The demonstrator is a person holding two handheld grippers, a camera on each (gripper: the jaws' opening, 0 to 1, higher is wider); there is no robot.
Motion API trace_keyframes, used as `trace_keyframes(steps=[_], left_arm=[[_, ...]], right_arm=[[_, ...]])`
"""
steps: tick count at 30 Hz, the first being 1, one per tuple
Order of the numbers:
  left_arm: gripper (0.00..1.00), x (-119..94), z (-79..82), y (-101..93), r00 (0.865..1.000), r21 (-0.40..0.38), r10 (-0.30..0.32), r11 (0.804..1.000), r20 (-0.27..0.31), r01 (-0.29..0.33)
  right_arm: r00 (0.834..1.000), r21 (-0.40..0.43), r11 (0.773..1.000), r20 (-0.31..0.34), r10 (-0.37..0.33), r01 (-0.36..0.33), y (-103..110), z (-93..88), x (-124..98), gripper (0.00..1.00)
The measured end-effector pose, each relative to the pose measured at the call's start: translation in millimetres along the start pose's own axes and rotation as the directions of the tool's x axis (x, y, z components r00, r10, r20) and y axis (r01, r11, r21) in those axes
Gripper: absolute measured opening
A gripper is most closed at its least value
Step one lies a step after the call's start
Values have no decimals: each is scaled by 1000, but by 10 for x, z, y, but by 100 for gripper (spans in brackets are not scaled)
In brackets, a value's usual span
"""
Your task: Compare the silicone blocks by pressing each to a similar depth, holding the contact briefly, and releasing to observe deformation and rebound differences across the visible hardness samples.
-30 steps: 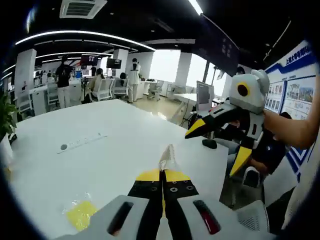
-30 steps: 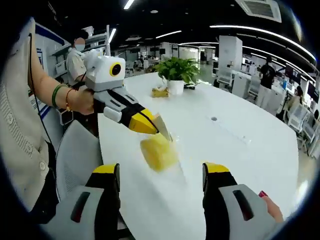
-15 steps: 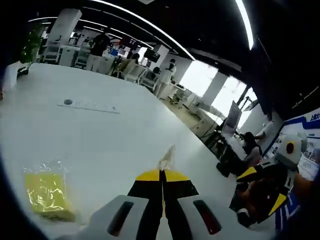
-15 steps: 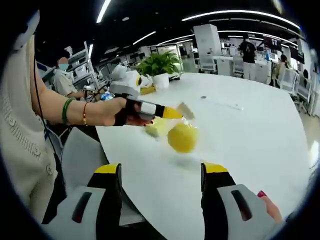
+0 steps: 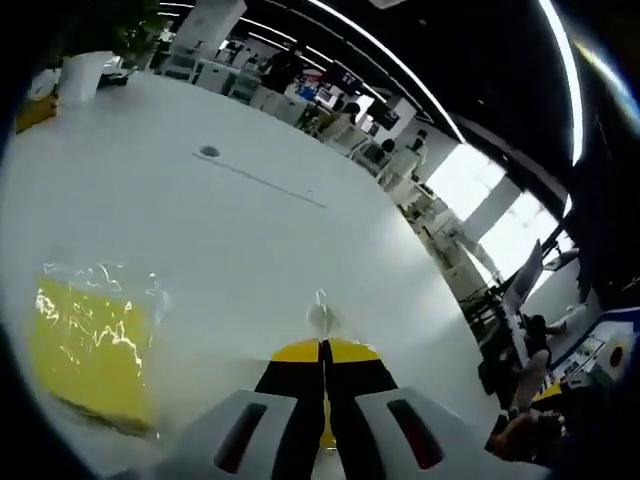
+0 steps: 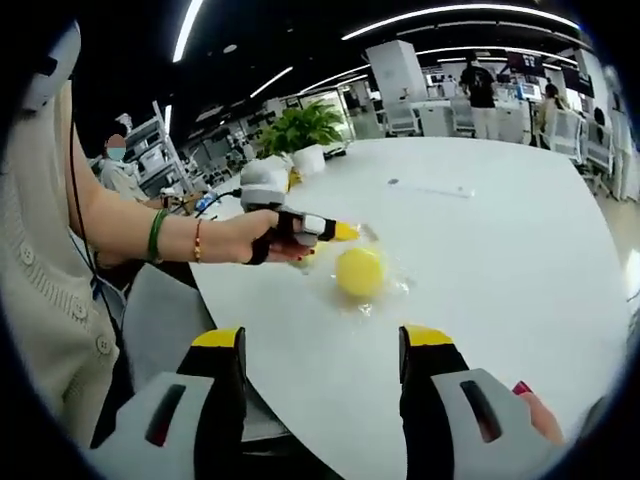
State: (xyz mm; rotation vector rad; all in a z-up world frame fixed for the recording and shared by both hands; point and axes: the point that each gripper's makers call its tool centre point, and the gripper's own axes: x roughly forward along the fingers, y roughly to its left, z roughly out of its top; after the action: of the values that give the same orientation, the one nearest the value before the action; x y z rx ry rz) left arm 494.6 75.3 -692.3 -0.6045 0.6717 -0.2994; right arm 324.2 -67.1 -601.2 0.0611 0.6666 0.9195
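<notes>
A wide open-plan office lies behind, with ceiling light strips, desks and standing people far off, and a large white bench (image 5: pixel 250 230) carries the work.

In the left gripper view the left gripper (image 5: pixel 322 352) has its yellow-tipped jaws pressed together, and a small crinkled wisp of clear film (image 5: pixel 321 318) stands up at the tips; it appears to be pinched there, most likely a corner of the bag. Just beside it on the bench lies a yellow silicone block (image 5: pixel 92 350) in a glossy clear wrapper. In the right gripper view the right gripper (image 6: pixel 318 345) hangs with its jaws spread wide and nothing between them. Beyond it a yellow silicone block (image 6: pixel 359 271) sits on the bench inside crumpled film, with the left gripper (image 6: pixel 345 232) and the hand holding it reaching in close beside it. A potted plant (image 6: pixel 303 133) stands farther back.

The block looks light, soft and springy, so it should give under a slow press and recover. The film looks slippery and may let the block slide. A press is best taken squarely on the top face, with the wrapper edge held to steady it.
</notes>
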Motion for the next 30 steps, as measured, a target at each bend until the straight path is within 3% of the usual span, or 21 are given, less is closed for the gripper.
trace_keyframes(steps=[4,6,16,19,21,23,24,26,30], left_arm=[[0,54,-7,52,998,-94,36,995,46,-32],[0,85,-48,53,999,-129,35,991,42,-29],[0,152,-223,109,999,-185,42,982,8,-40],[0,154,-216,121,999,-122,33,992,6,-32],[11,140,-201,110,1000,-38,21,999,5,-21],[22,123,-195,75,1000,-14,10,1000,7,-10],[24,104,-177,59,1000,-7,11,1000,9,-11],[27,78,-124,65,1000,81,20,996,18,-21],[38,6,-47,27,1000,113,18,993,20,-20]], right_arm=[[1000,3,1000,-5,4,-4,-21,-8,34,56],[1000,5,1000,-5,4,-4,-23,-8,41,56],[1000,14,1000,-4,9,-9,-34,-9,48,54],[1000,14,1000,-3,8,-8,-36,-9,51,54],[1000,12,1000,-8,10,-10,-26,-16,63,54],[1000,9,1000,-11,12,-12,-13,-19,75,53],[1000,9,1000,-12,13,-13,-7,-17,78,53],[1000,6,1000,-11,14,-14,18,-7,83,53],[1000,-8,1000,-17,11,-12,72,14,85,54]])
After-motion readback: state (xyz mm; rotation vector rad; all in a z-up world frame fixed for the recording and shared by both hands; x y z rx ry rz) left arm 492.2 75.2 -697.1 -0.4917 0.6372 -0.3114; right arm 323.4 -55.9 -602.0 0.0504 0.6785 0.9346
